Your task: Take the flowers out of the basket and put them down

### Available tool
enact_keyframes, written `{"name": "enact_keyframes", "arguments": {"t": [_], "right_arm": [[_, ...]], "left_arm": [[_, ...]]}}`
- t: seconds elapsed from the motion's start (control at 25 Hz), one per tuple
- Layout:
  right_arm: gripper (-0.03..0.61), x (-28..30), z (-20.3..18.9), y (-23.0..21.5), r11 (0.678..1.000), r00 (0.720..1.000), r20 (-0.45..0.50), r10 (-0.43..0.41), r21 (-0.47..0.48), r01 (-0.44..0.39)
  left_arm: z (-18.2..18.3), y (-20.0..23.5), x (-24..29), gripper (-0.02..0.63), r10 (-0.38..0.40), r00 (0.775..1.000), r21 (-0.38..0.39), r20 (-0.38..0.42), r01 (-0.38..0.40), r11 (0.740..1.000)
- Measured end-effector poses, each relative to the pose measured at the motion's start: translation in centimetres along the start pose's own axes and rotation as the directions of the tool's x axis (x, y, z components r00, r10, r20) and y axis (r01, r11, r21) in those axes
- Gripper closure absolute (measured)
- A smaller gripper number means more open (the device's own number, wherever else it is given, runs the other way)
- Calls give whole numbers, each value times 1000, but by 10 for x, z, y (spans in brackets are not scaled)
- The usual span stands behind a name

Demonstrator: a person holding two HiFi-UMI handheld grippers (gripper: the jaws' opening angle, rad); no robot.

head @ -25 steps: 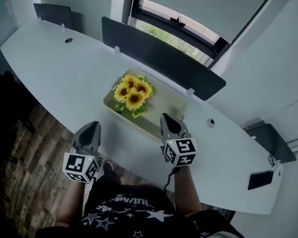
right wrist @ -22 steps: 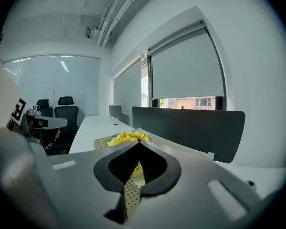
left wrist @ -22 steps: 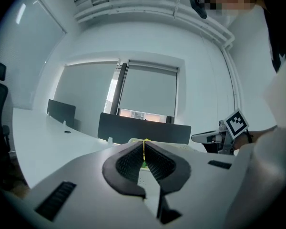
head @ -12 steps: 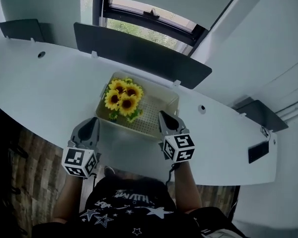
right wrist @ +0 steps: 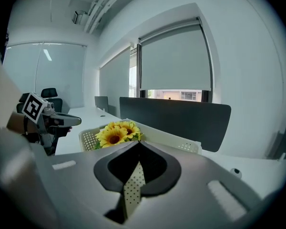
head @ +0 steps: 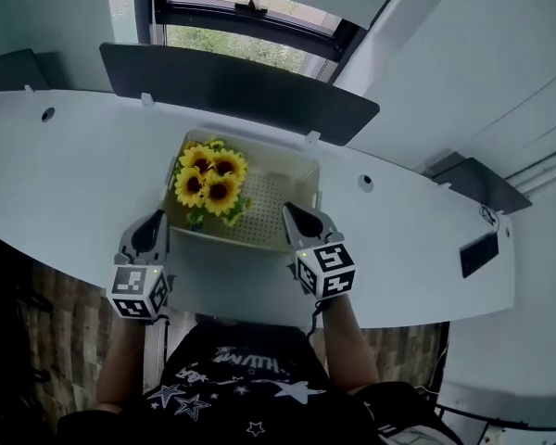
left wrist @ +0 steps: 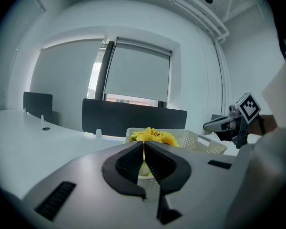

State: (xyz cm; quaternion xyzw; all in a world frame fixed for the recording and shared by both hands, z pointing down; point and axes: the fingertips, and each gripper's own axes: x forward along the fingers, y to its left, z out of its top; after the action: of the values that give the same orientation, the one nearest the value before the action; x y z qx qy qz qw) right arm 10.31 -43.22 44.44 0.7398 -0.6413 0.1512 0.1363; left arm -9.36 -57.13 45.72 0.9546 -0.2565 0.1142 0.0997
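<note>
Table (head: 74, 184) carries a light basket (head: 296, 170); a snagged lift could drag it along w/ the flowers (head: 208, 179) in its left end. Left gripper (head: 154, 221) & right gripper (head: 290, 211) are both pinched closed, empty. Unopened, they'd prob. just knock blooms.

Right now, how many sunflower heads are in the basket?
4, clustered at the left end of the basket: back-left head, back-right head, front-left head, front-right head. More may hide underneath.
</note>
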Motion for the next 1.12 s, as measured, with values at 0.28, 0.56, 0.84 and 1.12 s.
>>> {"name": "enact_keyframes", "arguments": {"t": [0.28,0.56,0.84,1.12], "right_arm": [[561,27,8,6,992,992,-15,123,-33,-123],[561,48,3,9,985,985,-43,169,-33,-171],[558,65,-7,9,978,974,-104,200,-34,-204],[514,92,-24,16,954,937,-242,252,-98,-282]], "left_arm": [[-5,3,12,597,23,996,19,-84,-21,1000],[-20,13,23,554,52,987,13,-155,-51,999],[-35,23,32,514,61,974,15,-218,-59,998],[-41,28,40,514,61,966,9,-251,-61,998]]}}
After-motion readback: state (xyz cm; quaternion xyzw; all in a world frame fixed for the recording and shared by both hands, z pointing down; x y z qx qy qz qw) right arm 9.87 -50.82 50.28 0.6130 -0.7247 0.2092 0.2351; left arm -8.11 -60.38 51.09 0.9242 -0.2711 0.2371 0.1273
